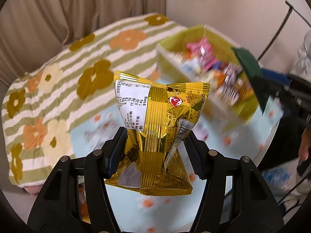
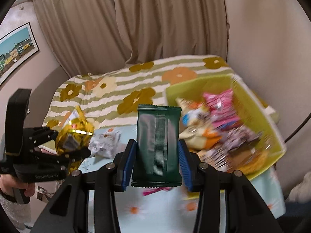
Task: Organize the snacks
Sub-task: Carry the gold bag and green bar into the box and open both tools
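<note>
My left gripper point(image 1: 154, 136) is shut on a gold foil snack packet point(image 1: 161, 116), held upright above the light blue table. It also shows in the right wrist view point(image 2: 74, 134), at the left. My right gripper point(image 2: 156, 149) is shut on a dark green snack packet point(image 2: 158, 145), held upright; the packet shows blurred in the left wrist view point(image 1: 250, 73), over the bin. A lime green bin point(image 2: 258, 116) at the right holds several snack packets, pink and orange among them; it shows in the left wrist view too point(image 1: 169, 58).
A white crumpled packet point(image 2: 105, 143) lies on the flowered blue tablecloth point(image 2: 165, 209). A pink packet point(image 2: 155, 190) lies below my right gripper. Behind is a bed with a striped flower blanket point(image 1: 58, 81) and beige curtains point(image 2: 136, 19). A black wire stand point(image 1: 281, 29) is at right.
</note>
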`<move>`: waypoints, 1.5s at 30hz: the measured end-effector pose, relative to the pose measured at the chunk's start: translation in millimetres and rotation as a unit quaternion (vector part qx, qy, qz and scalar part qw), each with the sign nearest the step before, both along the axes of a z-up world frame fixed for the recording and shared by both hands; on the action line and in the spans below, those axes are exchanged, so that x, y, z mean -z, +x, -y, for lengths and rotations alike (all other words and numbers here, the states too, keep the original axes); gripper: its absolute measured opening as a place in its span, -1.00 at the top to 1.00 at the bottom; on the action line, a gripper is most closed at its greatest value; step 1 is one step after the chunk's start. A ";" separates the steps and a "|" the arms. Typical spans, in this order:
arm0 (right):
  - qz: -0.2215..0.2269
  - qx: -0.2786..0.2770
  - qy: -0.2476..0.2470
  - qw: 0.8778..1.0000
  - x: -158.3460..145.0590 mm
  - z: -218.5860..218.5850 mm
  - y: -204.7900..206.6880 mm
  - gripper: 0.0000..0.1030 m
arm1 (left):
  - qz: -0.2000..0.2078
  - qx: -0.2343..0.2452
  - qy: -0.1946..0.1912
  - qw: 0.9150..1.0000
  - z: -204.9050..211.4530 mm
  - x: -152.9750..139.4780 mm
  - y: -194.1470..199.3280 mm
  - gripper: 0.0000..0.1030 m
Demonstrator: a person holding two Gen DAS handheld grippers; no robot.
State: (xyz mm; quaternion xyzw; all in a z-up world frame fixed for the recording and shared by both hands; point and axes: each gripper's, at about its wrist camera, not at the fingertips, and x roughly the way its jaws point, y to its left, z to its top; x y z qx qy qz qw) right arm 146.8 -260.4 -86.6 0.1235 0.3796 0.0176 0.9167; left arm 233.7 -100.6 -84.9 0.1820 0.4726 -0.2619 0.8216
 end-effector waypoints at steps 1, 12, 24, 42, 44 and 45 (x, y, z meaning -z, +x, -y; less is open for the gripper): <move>0.002 -0.003 0.001 1.000 -2.2 15.7 0.1 0.23 | 0.001 -0.003 -0.005 1.000 14.2 -4.2 -0.1 -0.10; -0.016 -0.033 0.003 0.999 10.3 143.3 14.4 0.23 | -0.051 -0.029 -0.059 0.997 179.1 24.1 3.3 -0.10; -0.049 -0.036 0.039 0.997 46.1 182.2 23.3 0.23 | -0.089 -0.051 -0.043 0.994 218.9 82.1 13.2 -0.67; -0.073 -0.040 0.041 0.996 66.9 179.4 22.3 0.21 | -0.050 -0.151 -0.052 0.986 137.8 59.0 -6.7 -1.00; -0.070 -0.028 0.025 0.997 68.6 178.5 23.6 -0.09 | -0.050 -0.157 -0.055 0.985 132.0 58.0 -9.4 -1.00; -0.061 -0.025 0.025 0.997 67.6 178.9 22.0 -0.49 | -0.049 -0.161 -0.055 0.984 129.2 57.8 -11.3 -1.00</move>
